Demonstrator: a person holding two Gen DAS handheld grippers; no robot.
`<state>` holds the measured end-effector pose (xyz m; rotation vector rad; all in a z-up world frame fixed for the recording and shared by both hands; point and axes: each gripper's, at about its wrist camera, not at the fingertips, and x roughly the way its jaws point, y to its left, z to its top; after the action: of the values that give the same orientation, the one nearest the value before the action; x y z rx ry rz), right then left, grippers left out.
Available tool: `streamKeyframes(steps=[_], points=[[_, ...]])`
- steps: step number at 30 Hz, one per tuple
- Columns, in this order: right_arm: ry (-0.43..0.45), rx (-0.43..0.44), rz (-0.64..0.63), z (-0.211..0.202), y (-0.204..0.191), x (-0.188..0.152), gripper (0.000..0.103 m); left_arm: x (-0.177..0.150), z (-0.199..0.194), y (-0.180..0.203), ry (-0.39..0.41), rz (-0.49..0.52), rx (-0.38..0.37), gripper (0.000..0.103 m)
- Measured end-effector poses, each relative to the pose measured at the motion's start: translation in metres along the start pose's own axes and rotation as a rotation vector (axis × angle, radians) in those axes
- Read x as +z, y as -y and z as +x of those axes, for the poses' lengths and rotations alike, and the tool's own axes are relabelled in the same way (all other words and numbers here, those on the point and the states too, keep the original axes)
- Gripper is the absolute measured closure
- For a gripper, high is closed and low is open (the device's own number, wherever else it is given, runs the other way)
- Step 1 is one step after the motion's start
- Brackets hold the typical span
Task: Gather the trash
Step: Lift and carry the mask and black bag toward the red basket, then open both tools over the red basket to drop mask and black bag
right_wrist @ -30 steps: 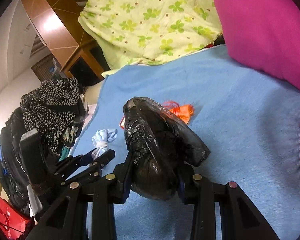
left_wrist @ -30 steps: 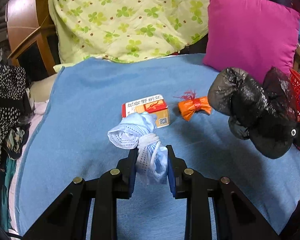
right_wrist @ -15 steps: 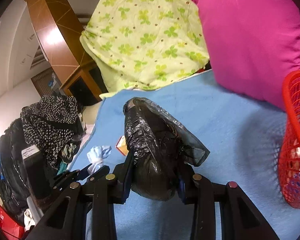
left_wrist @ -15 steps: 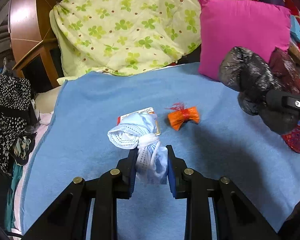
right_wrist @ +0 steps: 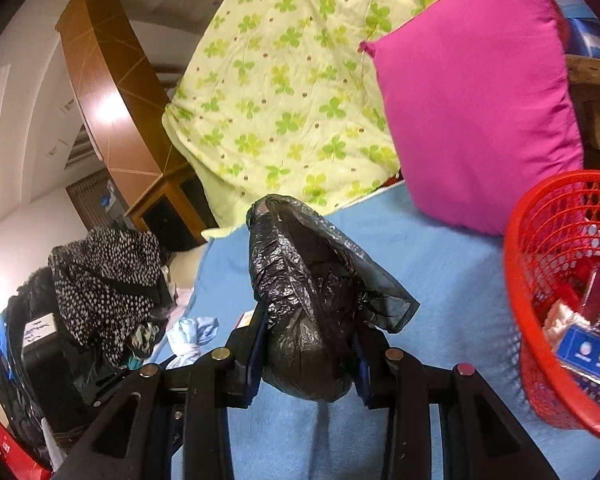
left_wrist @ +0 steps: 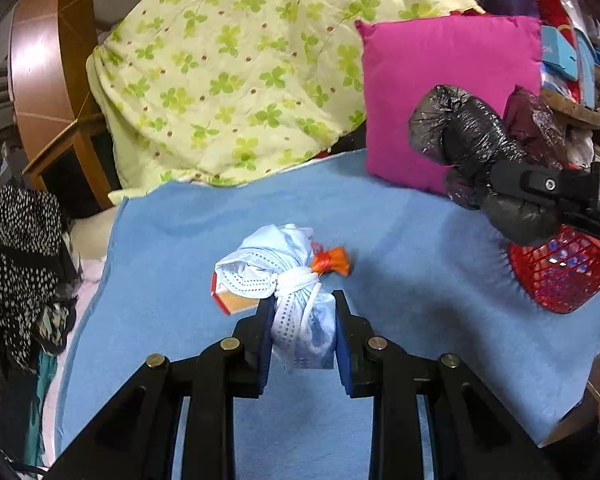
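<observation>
My left gripper (left_wrist: 300,316) is shut on a knotted bundle of light blue face masks (left_wrist: 284,276), held above the blue blanket (left_wrist: 400,280). Behind the bundle lie an orange wrapper (left_wrist: 332,261) and a small orange-and-white box (left_wrist: 230,300), both partly hidden by it. My right gripper (right_wrist: 308,344) is shut on a crumpled black plastic bag (right_wrist: 312,280), lifted off the blanket. In the left wrist view that black plastic bag (left_wrist: 472,148) hangs just above and left of the red mesh basket (left_wrist: 560,276). The red mesh basket (right_wrist: 540,264) stands at the right, holding several items.
A magenta pillow (left_wrist: 448,92) and a clover-print quilt (left_wrist: 240,72) lie at the back of the bed. Dark and spotted clothing (right_wrist: 104,280) is piled off the left edge. A wooden headboard (left_wrist: 44,72) rises at the far left.
Both grippers rose and swung right with their loads. The black bag moved from above the blanket to beside the red basket. The mask bundle now covers most of the box and part of the wrapper.
</observation>
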<state>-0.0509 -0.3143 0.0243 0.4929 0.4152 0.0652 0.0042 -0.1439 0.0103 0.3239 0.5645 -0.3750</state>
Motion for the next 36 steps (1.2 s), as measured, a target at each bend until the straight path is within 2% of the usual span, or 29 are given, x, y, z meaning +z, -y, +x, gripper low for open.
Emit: streamKeyframes(steps=[12,28,36], points=[[0.136,-0.041,0.015,-0.046,0.022,0.014,0.064,0.023,-0.024,0.040,0.057,0.067,-0.035,0.074],[0.253,-0.078,0.102,-0.090,0.064,0.028,0.064,0.051,-0.048,0.088,0.124,0.136,-0.089,0.074],[0.317,-0.108,0.147,-0.117,0.089,0.034,0.064,0.066,-0.056,0.116,0.145,0.153,-0.171,0.074]])
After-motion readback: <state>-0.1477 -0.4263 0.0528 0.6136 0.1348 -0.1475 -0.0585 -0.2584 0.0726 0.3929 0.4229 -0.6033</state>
